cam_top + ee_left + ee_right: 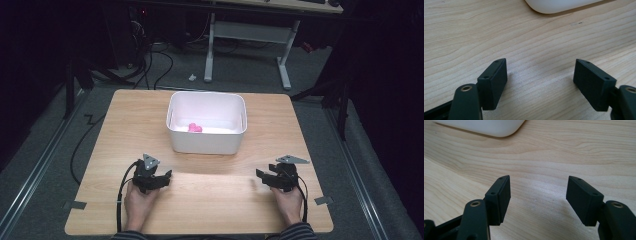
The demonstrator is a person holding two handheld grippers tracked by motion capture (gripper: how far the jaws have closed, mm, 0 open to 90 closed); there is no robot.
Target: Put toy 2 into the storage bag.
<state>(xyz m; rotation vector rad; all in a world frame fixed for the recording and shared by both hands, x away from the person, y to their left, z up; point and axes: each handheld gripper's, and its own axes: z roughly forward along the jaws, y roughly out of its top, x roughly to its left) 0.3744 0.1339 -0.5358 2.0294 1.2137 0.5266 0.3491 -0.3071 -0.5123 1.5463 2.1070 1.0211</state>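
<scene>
A white plastic bin (206,142) stands at the middle of the wooden table (215,205), and a small pink object (194,128) lies on its floor. My left gripper (165,175) rests low near the table's front left, held in a hand and pointing toward the bin. Its jaws stand apart (541,63) over bare wood, and a corner of the bin (559,6) shows beyond them. My right gripper (261,175) sits at the front right, likewise in a hand. Its jaws are also apart (539,180) with nothing between them, the bin's corner (486,126) ahead.
Behind the table stands a white desk frame (285,65) on grey floor, with cables (150,65) at the back left. Metal rails (45,160) run along both sides of the table. Bare wood lies between the two grippers.
</scene>
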